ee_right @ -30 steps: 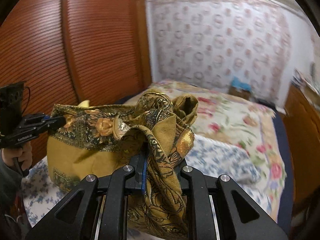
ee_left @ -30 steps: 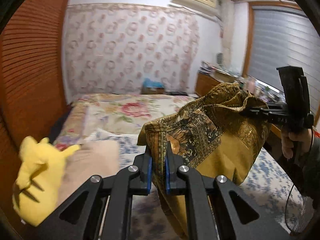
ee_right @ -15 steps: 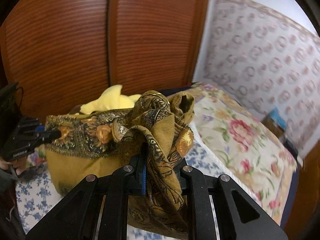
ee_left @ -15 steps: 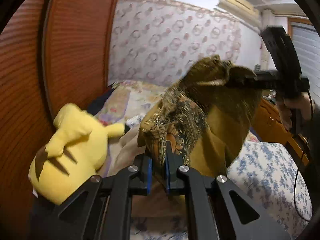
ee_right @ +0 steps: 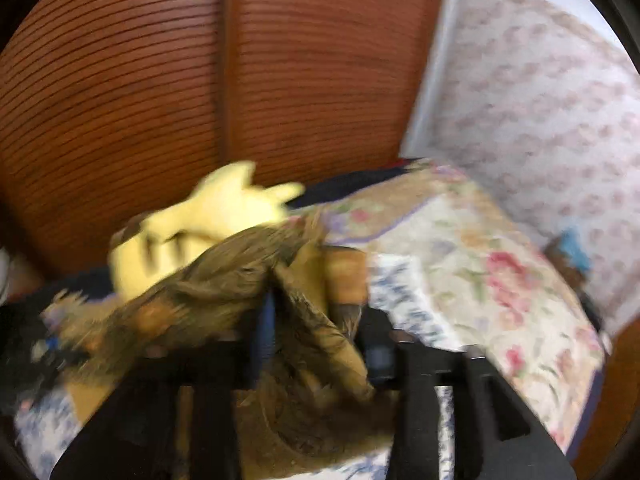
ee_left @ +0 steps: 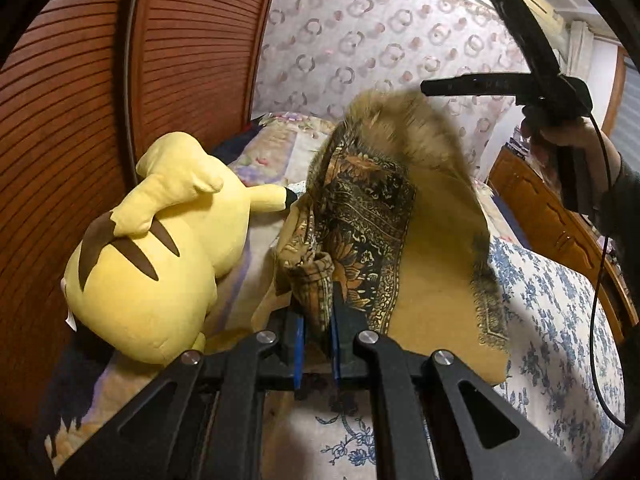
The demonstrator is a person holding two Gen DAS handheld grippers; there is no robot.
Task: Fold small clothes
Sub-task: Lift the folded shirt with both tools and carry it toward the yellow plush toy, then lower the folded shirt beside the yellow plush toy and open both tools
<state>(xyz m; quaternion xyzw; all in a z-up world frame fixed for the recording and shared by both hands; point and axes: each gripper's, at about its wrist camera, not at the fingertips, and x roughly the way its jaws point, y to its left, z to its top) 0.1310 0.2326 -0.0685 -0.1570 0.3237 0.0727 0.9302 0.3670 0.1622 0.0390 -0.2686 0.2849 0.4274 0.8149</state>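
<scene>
Cloth (ee_left: 372, 216), mustard with a dark patterned border, is pinched by one corner in the left gripper (ee_left: 318, 344), its jaws nearly closed on the fabric. It billows up ahead of them, over the bed (ee_left: 560, 320). Left of these jaws lies a yellow plush (ee_left: 160, 248). Right gripper (ee_right: 320, 344) view is blurred; cloth lies between its jaws, their grip unclear.
</scene>
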